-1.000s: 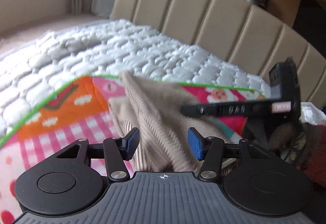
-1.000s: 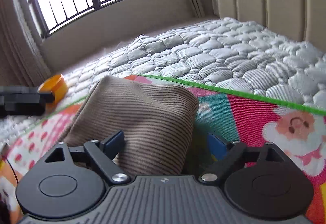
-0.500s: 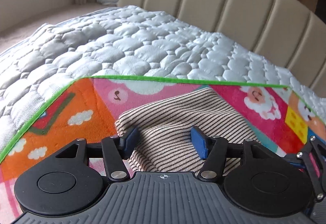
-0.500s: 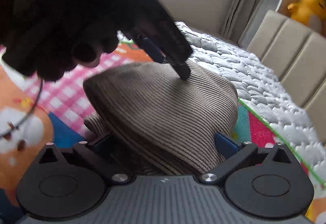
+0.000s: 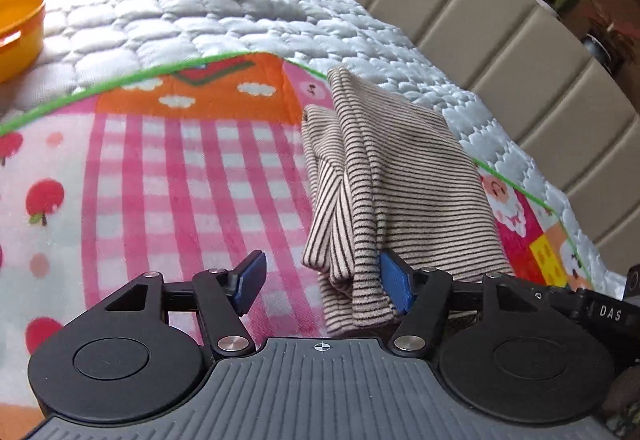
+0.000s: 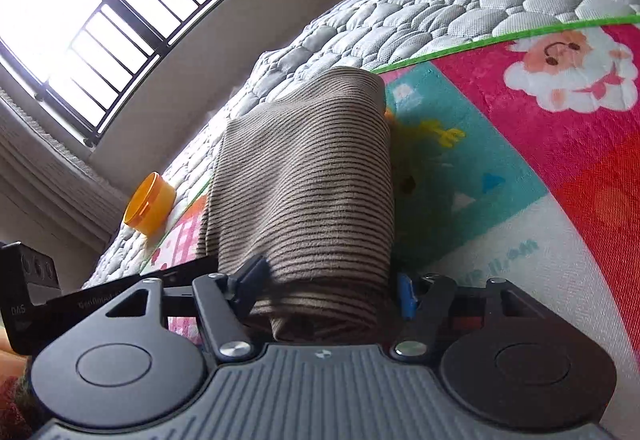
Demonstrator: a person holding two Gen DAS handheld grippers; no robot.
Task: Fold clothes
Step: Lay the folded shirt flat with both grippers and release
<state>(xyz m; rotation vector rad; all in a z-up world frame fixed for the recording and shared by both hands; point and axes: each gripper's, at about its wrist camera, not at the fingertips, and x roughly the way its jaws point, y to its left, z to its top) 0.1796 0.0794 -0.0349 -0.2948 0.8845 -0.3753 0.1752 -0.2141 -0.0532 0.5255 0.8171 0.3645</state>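
We tilt our left gripper (image 5: pixel 322 282) down, jaws just widening, spread beside the beige black-striped knit garment (image 5: pixel 400 176), right gripper (image 6: pixel 328 290) just narrowing, pinching its folded end (image 6: pixel 320 176), round orange plastic tub (image 6: pixel 150 204) beyond

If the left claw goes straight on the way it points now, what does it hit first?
Most likely the striped garment: its folded edge already lies between the open left claw fingers, against the right one. Past it comes the play mat.

bed (image 5: pixel 248 16): quilted white | on it: cartoon play mat (image 5: pixel 168 176), orange bowl (image 5: pixel 16 32), perhaps plastic
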